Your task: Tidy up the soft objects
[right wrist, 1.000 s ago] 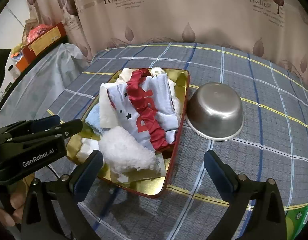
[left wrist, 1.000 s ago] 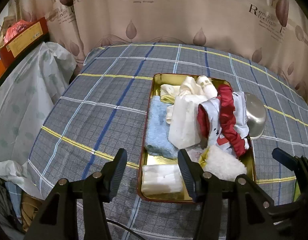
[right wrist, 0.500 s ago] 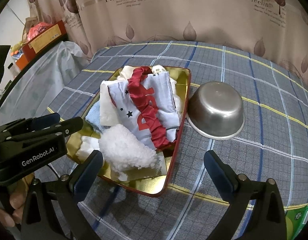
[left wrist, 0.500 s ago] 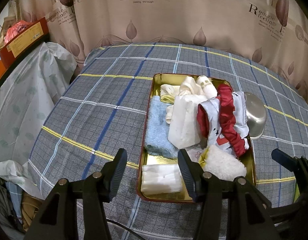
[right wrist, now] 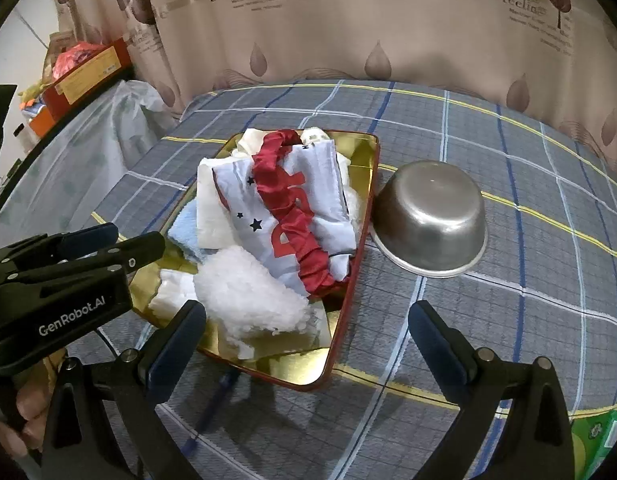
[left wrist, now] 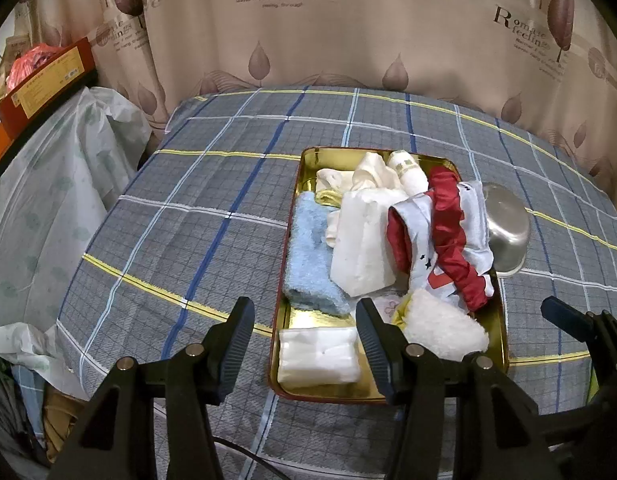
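Two tools, left tool (left wrist: 304,336) and right tool (right wrist: 308,340), released; tray (left wrist: 388,394) of soft items just ahead.

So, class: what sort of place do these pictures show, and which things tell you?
Probably a room in a home: a leaf-print curtain behind a plaid-covered table, and a gold tray heaped with soft cloths.

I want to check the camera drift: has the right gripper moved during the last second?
Yes, slightly. In the right wrist view the steel bowl and gold tray sit a little lower against the right gripper, so it drifted slightly, probably forward.
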`<state>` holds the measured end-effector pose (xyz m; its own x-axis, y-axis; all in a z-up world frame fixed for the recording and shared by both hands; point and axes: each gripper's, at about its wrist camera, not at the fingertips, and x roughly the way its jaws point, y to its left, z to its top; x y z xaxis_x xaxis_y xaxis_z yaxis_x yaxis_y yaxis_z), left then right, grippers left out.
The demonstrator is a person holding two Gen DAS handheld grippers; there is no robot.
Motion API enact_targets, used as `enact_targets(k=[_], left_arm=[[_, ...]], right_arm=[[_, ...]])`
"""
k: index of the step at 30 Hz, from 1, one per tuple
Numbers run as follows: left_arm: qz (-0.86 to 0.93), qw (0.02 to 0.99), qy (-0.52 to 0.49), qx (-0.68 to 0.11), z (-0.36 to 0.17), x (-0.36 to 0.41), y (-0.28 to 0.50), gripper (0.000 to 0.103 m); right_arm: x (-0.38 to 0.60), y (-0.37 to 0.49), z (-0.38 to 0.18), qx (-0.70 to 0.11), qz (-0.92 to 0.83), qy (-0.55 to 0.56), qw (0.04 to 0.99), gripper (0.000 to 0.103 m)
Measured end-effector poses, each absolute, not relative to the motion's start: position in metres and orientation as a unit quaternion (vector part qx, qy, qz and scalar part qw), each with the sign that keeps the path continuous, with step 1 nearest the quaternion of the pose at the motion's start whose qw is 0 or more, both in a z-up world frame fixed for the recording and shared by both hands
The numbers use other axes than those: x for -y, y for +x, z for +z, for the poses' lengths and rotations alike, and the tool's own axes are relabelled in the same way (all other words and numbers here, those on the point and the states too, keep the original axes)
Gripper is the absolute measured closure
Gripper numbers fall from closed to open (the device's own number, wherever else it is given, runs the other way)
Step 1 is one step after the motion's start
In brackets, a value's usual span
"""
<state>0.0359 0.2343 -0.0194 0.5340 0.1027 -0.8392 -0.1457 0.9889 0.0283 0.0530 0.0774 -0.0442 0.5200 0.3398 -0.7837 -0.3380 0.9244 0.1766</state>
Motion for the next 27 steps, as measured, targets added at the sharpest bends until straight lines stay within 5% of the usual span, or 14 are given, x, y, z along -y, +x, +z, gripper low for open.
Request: enact_targets(k=[27], left_arm=[[0.075,0.878,-0.02,-0.471,-0.0192,-0.2334,0.0348,0.049]], right_arm=[[-0.0773,0.0529,-0.0478,-0.452,0.196,0.0,0.87,0.002]])
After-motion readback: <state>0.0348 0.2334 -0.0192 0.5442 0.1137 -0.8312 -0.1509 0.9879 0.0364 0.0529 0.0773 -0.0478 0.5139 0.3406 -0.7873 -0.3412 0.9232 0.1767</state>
